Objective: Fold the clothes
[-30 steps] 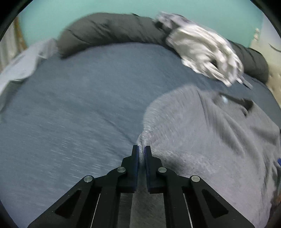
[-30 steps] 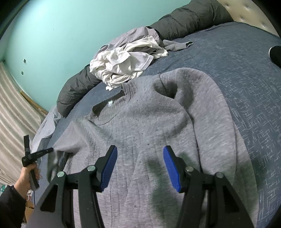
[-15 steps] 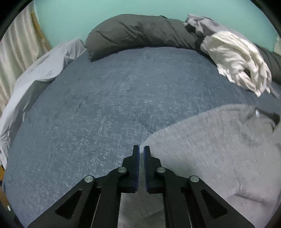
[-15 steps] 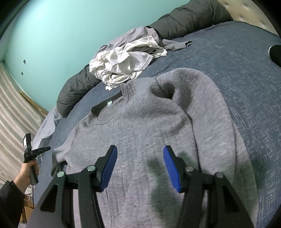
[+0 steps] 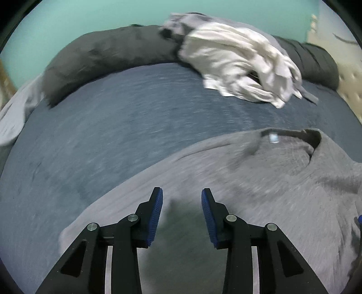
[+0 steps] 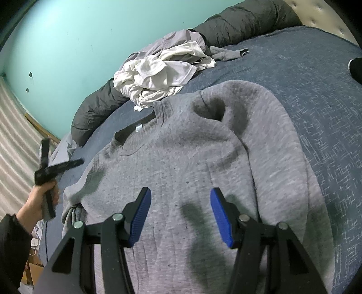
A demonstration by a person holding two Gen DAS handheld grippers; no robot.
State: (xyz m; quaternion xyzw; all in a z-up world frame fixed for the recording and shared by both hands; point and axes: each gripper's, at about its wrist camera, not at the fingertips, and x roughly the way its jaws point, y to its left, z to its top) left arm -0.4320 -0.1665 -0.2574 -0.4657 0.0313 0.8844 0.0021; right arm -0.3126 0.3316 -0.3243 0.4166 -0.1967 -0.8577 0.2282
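A grey sweatshirt [image 6: 185,162] lies spread on the blue bed, collar toward the far side; it also shows in the left wrist view [image 5: 260,181]. Its right sleeve is folded in over the body. My left gripper [image 5: 182,199] is open and empty, just above the sweatshirt's left side. In the right wrist view the left gripper [image 6: 56,167] is seen held in a hand at the bed's left edge. My right gripper [image 6: 179,199] is open and empty above the sweatshirt's lower body.
A heap of white and pale grey clothes [image 6: 158,72] lies behind the collar, also in the left wrist view [image 5: 239,61]. A dark rolled duvet [image 5: 108,54] runs along the teal wall. Blue bedspread [image 5: 113,131] stretches to the left. A tufted headboard [image 6: 316,13] is at right.
My left gripper has opened and let go of the sweatshirt's left side, which now lies spread on the bed. It has swung right, toward the sweatshirt. The right gripper has not moved.
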